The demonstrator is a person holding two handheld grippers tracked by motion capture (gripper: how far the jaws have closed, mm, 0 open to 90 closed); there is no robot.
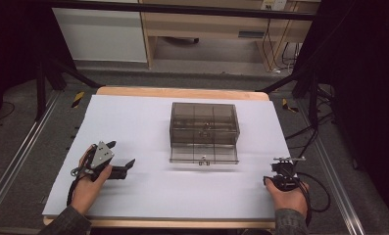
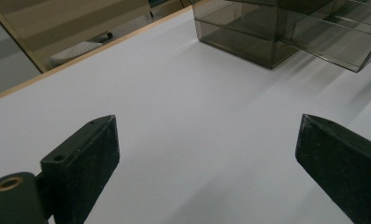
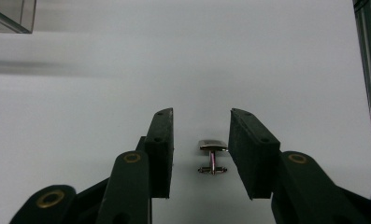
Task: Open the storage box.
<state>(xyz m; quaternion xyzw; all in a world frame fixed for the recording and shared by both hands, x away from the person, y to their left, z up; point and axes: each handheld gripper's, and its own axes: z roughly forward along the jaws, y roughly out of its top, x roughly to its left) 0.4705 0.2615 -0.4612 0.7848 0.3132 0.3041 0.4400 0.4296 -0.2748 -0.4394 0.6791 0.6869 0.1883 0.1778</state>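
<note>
Silver metal cufflink is lying on the white surface between the right gripper's narrowed, not-yet-touching jaws, needing a final squeeze; left gripper is resting wide open.

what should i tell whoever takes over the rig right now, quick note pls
Right gripper: jaws on either side of the cufflink near the right edge of the table, pads not yet on it.
Left gripper: open, nothing between the jaws, low over the table's left part.
Box: smoked clear organiser at mid table, its front drawer pulled out.
Done: drawer open, right gripper lined up on the cufflink.
Left: grip the cufflink; it probably goes in the drawer, then shut it.
</note>
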